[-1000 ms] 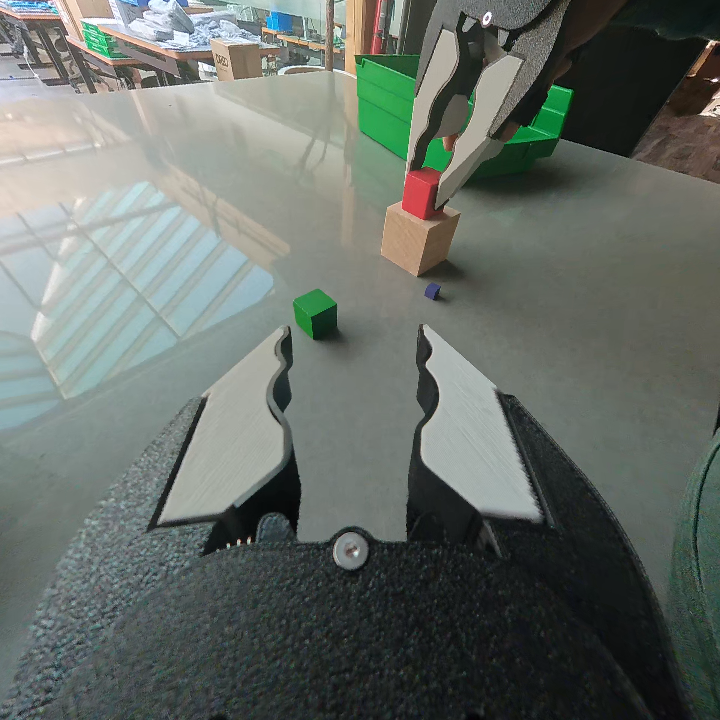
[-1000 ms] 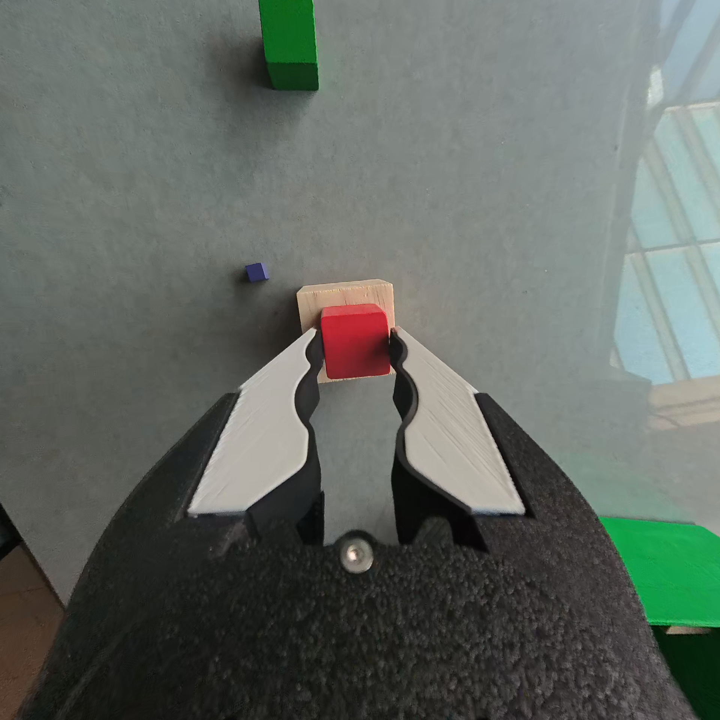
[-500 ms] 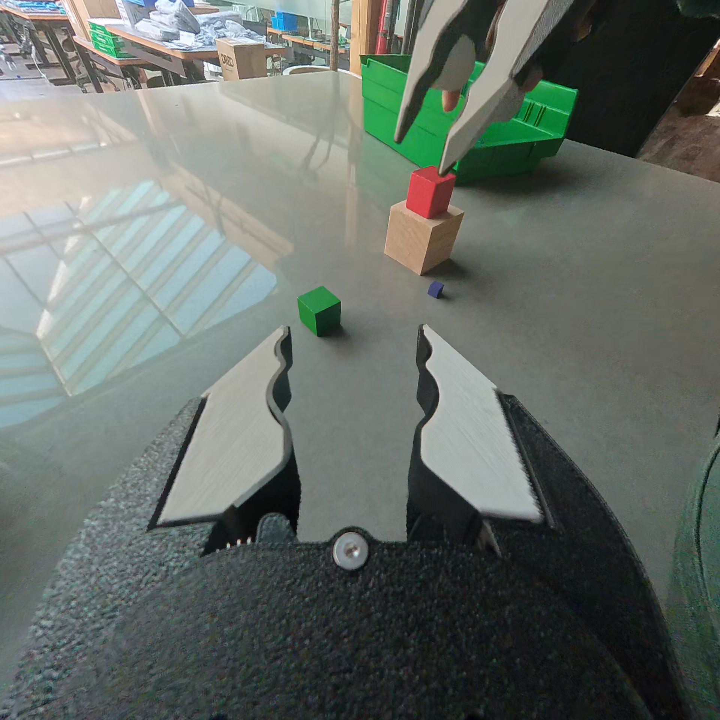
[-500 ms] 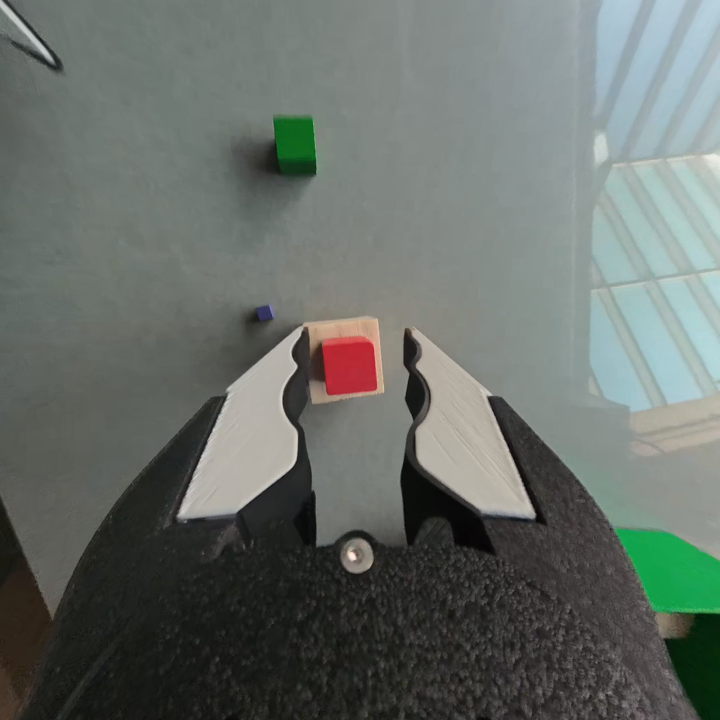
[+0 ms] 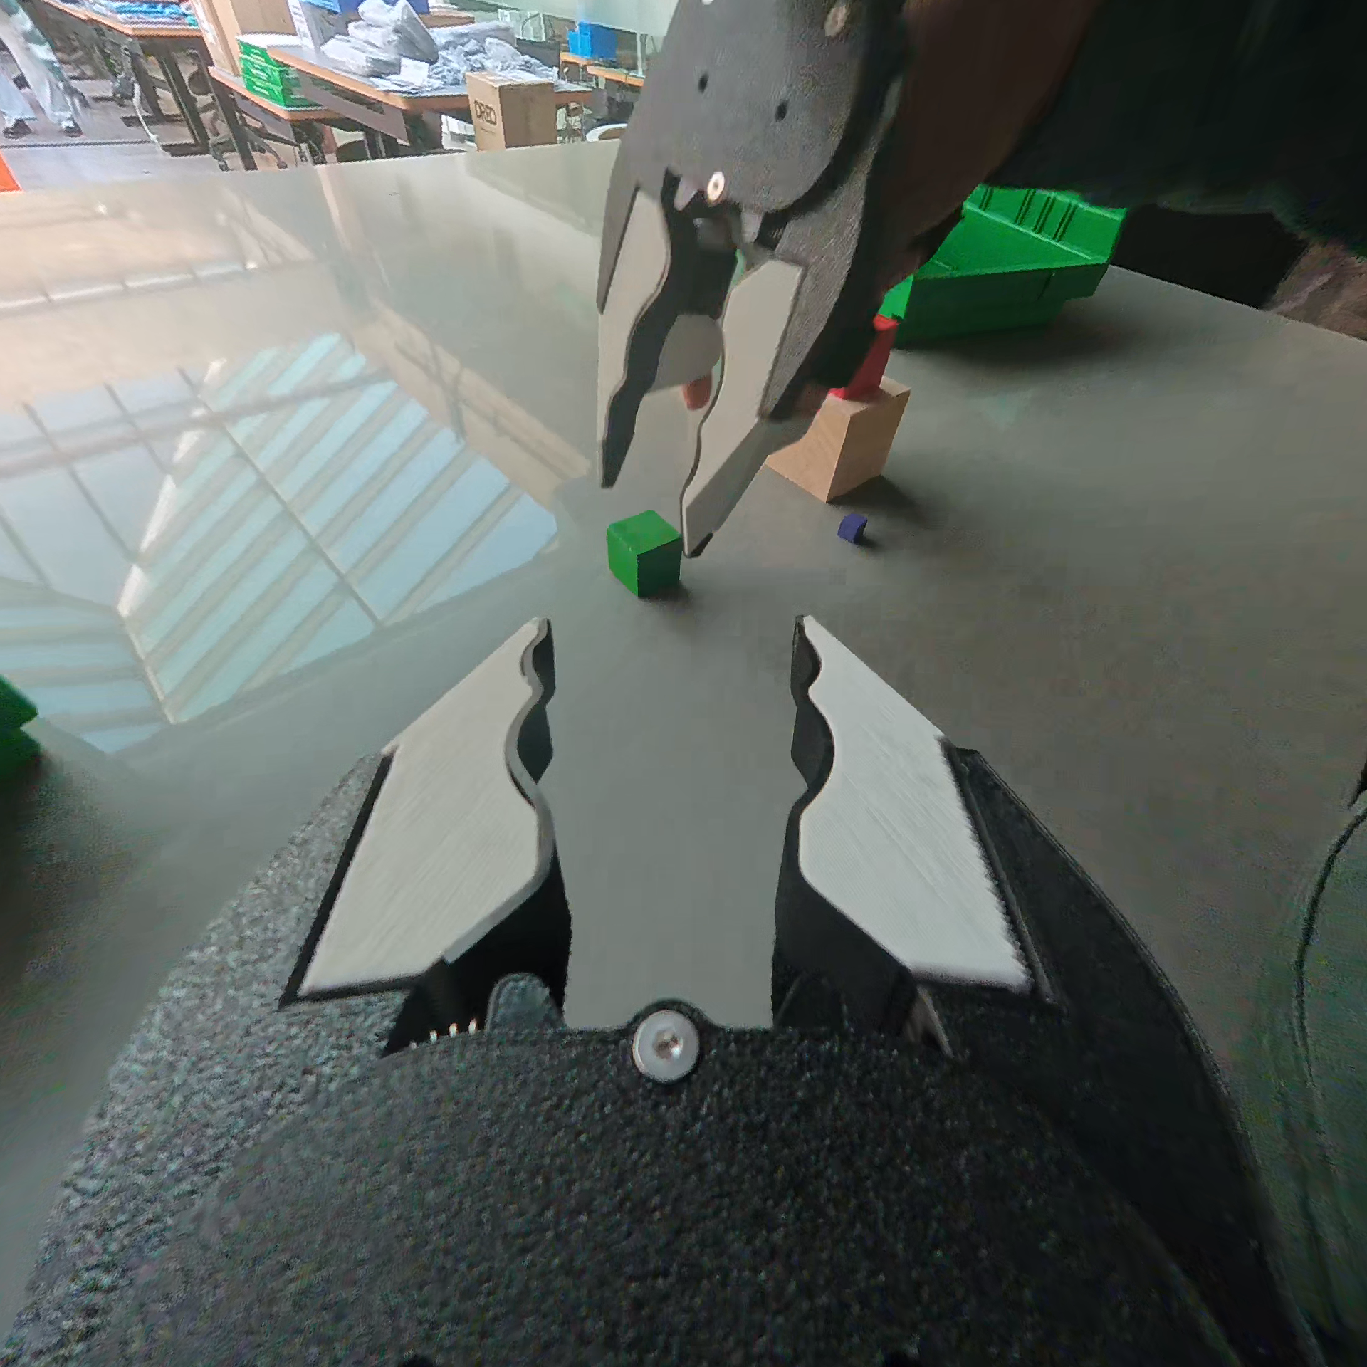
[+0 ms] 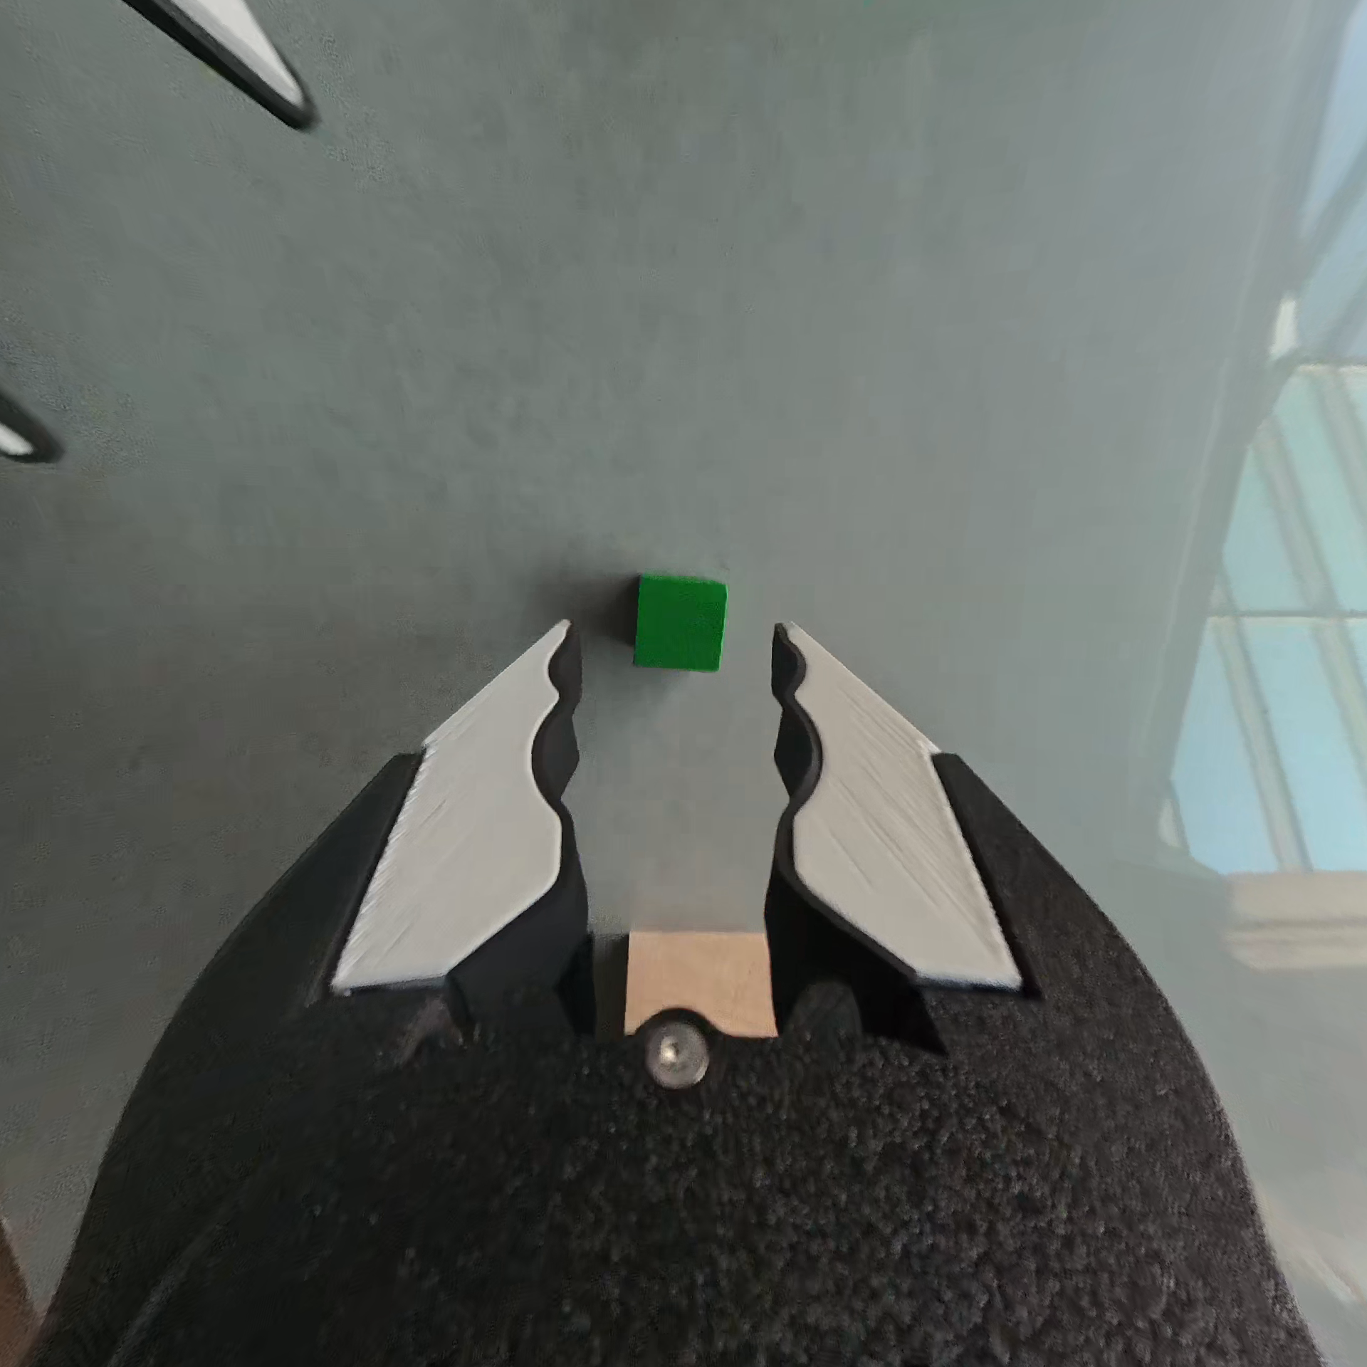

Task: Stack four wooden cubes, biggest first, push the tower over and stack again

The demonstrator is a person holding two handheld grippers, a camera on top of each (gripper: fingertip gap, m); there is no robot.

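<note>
— Where does the right gripper (image 6: 673,629) stand?

— Over the green cube (image 5: 642,552), pointing down, fingers spread wide and holding nothing. The cube lies on the grey table (image 5: 1035,629) just past the tips, with a clear margin of bare table on either side of it.

— And the left gripper (image 5: 672,625)?

— Low, on the near side of the green cube, fingers apart and empty — open table lies between its tips and the cube.

— What else is near the cube?

— Beyond it to the right, a wooden block (image 5: 843,444) with a red cube (image 5: 869,366) on top, partly hidden; a tiny blue cube (image 5: 852,527) beside the block. Farther off, a green bin (image 5: 1013,259) near the table's far edge.
</note>
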